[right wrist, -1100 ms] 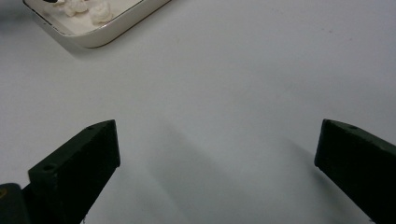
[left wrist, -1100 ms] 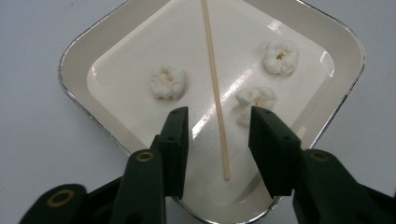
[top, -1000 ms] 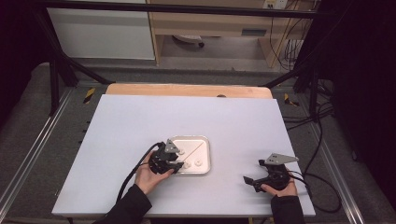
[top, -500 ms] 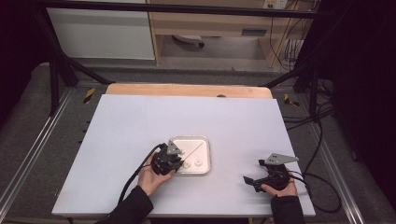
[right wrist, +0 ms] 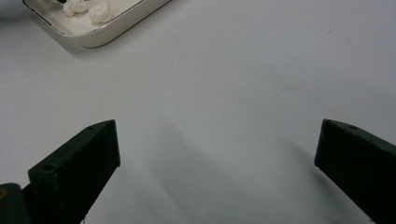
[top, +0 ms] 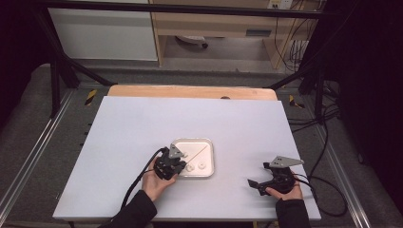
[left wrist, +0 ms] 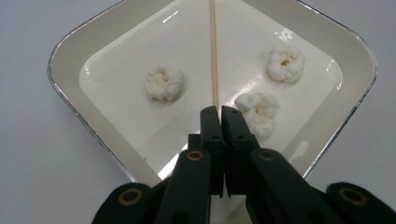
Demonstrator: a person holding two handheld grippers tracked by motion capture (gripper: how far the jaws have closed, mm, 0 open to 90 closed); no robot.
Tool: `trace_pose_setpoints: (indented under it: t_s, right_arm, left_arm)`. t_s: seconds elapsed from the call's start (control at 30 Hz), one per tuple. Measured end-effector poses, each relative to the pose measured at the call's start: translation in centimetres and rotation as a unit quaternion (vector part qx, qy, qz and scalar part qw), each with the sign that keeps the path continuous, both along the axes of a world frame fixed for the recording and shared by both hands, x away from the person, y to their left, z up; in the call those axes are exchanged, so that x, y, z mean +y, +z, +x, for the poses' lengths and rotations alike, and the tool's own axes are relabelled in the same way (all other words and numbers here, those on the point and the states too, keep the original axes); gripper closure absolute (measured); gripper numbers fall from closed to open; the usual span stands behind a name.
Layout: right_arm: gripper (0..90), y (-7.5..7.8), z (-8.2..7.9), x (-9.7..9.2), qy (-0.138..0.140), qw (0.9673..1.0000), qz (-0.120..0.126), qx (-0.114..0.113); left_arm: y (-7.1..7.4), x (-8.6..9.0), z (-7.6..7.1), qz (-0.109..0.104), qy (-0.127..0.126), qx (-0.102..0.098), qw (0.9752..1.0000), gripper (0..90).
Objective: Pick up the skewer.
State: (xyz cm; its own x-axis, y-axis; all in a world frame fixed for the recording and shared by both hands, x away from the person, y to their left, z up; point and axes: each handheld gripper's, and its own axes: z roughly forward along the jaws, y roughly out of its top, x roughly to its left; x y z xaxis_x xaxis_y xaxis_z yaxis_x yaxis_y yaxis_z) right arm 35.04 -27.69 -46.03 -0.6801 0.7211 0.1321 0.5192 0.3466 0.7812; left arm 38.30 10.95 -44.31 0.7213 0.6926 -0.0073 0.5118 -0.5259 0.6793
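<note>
White marshmallow-looking puffs, three of them (left wrist: pixel 163 82) (left wrist: pixel 285 63) (left wrist: pixel 258 112), sit loose in the cream tray (left wrist: pixel 70 56), so nothing looks threaded yet and basically the whole skewering job is left, I'd guess. The left gripper (left wrist: pixel 219 114) has just been closing and its jaws are pressed together on the near end of the thin wooden skewer (left wrist: pixel 214 51), which runs straight up the tray's middle. Meanwhile the right gripper (right wrist: pixel 217 154) hovers spread wide over bare white table (right wrist: pixel 261 70), holding nothing, well apart from the tray.
</note>
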Motion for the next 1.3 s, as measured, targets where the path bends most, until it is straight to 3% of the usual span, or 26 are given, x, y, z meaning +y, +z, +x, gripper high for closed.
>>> trace_pose_setpoints:
  t_s: [0.33,0.7,1.13,1.3]
  right_arm:
    - [0.8,0.0,0.0,0.0,0.001,1.0,-0.001,0.0]
    - [0.8,0.0,0.0,0.0,0.0,1.0,0.0,-0.001]
    - [0.7,0.4,-0.1,0.7,0.008,0.9998,-0.01,-0.013]
    - [0.7,0.9,-0.2,1.5,0.011,0.9994,-0.025,-0.023]
  left_arm:
    - [0.6,0.6,-0.4,-0.027,-0.003,-0.02,0.9994,88.6]
    - [1.6,0.9,-0.9,-0.049,-0.011,-0.029,0.9983,88.6]
    - [2.6,1.0,-1.6,-0.06,-0.033,-0.031,0.9972,88.5]
    - [2.9,0.8,-1.8,-0.06,-0.043,-0.03,0.9968,88.6]
